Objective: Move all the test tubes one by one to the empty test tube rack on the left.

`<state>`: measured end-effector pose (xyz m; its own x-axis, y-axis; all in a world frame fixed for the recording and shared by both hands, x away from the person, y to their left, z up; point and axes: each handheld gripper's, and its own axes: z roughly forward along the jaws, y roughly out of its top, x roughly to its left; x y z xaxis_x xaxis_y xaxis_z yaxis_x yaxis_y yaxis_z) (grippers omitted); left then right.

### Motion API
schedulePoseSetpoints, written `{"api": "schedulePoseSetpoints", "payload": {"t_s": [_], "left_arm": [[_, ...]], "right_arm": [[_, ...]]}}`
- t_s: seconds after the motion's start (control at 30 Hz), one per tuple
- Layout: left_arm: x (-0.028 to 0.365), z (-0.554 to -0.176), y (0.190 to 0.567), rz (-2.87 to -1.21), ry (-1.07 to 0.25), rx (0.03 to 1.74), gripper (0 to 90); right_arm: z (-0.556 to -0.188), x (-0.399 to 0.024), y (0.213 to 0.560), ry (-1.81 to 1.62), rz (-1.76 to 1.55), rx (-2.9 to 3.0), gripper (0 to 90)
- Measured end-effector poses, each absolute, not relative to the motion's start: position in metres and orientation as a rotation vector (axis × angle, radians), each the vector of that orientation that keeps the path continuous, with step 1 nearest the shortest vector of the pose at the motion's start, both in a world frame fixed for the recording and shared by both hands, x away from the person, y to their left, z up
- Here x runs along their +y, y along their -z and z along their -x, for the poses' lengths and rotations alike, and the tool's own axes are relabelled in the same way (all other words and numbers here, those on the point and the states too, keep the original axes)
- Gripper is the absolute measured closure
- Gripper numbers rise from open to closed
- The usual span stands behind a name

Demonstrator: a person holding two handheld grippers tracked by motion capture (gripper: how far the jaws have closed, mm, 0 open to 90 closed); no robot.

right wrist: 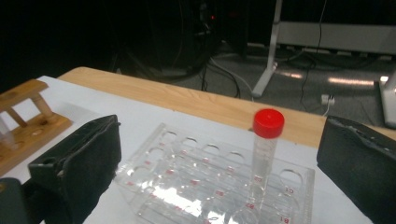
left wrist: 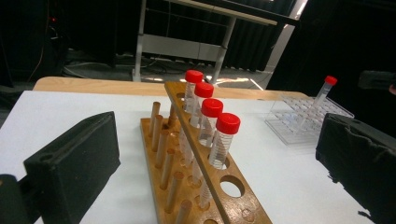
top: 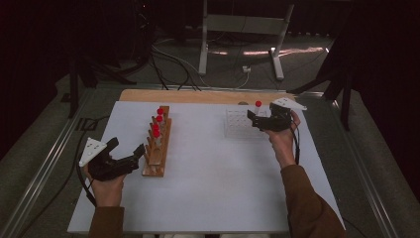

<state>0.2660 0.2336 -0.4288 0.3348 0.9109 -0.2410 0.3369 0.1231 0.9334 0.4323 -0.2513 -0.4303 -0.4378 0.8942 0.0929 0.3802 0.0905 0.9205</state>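
Wide-open and empty, the left gripper [top: 130, 153] sits just beside the wooden rack [top: 157, 144], whose upright tubes [left wrist: 211, 126] line up ahead between its jaws.

Looks like a lab test bench: a white-topped table with a pale wooden edge [top: 198, 95] at twelve o'clock, dark curtains behind, loose cables on the grey floor [top: 168, 62], a wooden test-tube rack [top: 157, 144], a clear plastic tube tray [top: 237, 125].
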Motion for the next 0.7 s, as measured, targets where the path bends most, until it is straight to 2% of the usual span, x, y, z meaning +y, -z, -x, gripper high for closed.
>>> {"api": "schedulePoseSetpoints", "payload": {"t_s": [0.17, 0.33, 0.47, 0.63, 0.7], "left_arm": [[0.235, -0.266, 0.431, -1.44, -0.616, 1.226, 0.5], [0.235, -0.266, 0.431, -1.44, -0.607, 1.224, 0.5], [0.235, -0.266, 0.431, -1.437, -0.606, 1.224, 0.5], [0.237, -0.265, 0.431, -1.429, -0.602, 1.225, 0.5], [0.238, -0.265, 0.431, -1.427, -0.602, 1.226, 0.5]], "right_arm": [[-0.445, -0.253, 0.441, -1.286, -1.308, 1.886, 0.0], [-0.457, -0.254, 0.448, -1.242, -1.345, 1.894, 6.8], [-0.464, -0.254, 0.455, -1.223, -1.367, 1.893, 19.5], [-0.469, -0.25, 0.46, -1.178, -1.355, 1.875, 45.1], [-0.471, -0.248, 0.461, -1.164, -1.35, 1.875, 51.8]]}}
